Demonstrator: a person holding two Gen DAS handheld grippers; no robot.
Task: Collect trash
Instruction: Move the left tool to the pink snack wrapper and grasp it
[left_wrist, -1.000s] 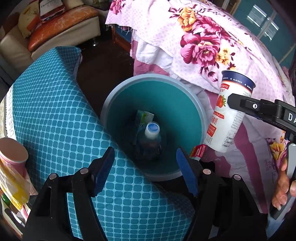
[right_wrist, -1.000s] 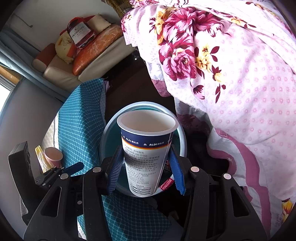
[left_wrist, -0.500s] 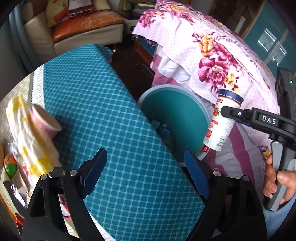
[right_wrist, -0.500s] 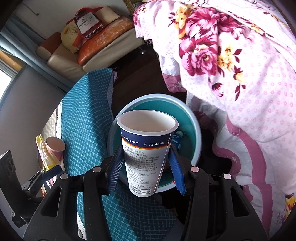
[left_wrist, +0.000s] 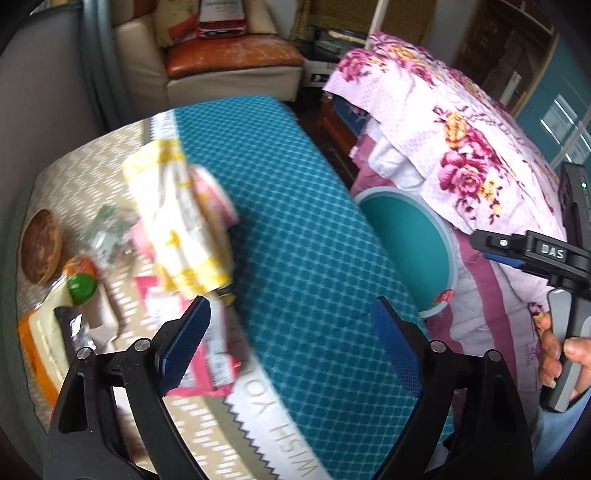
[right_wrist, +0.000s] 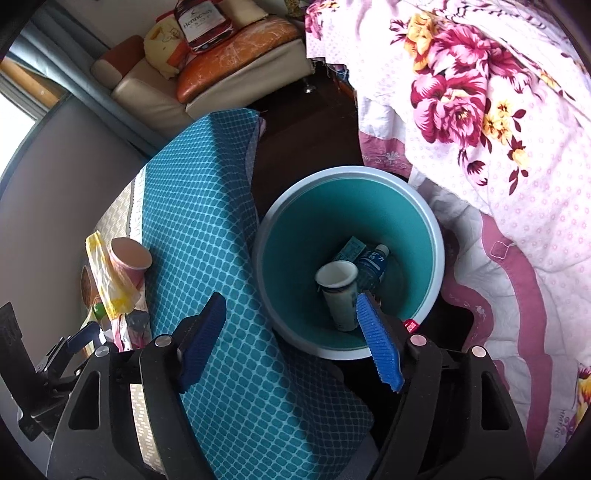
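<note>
A teal trash bin (right_wrist: 410, 225) stands on the floor between table and bed. Inside it lie a white yogurt cup (right_wrist: 338, 291), a dark bottle (right_wrist: 373, 264) and a small carton (right_wrist: 347, 249). My right gripper (right_wrist: 291, 339) is open and empty just above the bin's near rim. My left gripper (left_wrist: 291, 347) is open and empty over the table's teal cloth (left_wrist: 295, 240). On the table lie a pink paper cup (left_wrist: 214, 199), a yellow-white wrapper (left_wrist: 181, 221), a green-capped item (left_wrist: 79, 286) and pink packets (left_wrist: 207, 365). The bin also shows in the left wrist view (left_wrist: 413, 247).
A bed with a floral pink cover (right_wrist: 498, 129) crowds the bin's right side. A sofa with cushions (right_wrist: 229, 55) stands at the back. A round brown object (left_wrist: 38, 245) and an orange pack (left_wrist: 35, 347) lie at the table's left. The right gripper's handle (left_wrist: 554, 258) is beside the bin.
My right gripper opened and the yogurt cup dropped into the bin. My left gripper swung left from the bin toward the table's litter.
</note>
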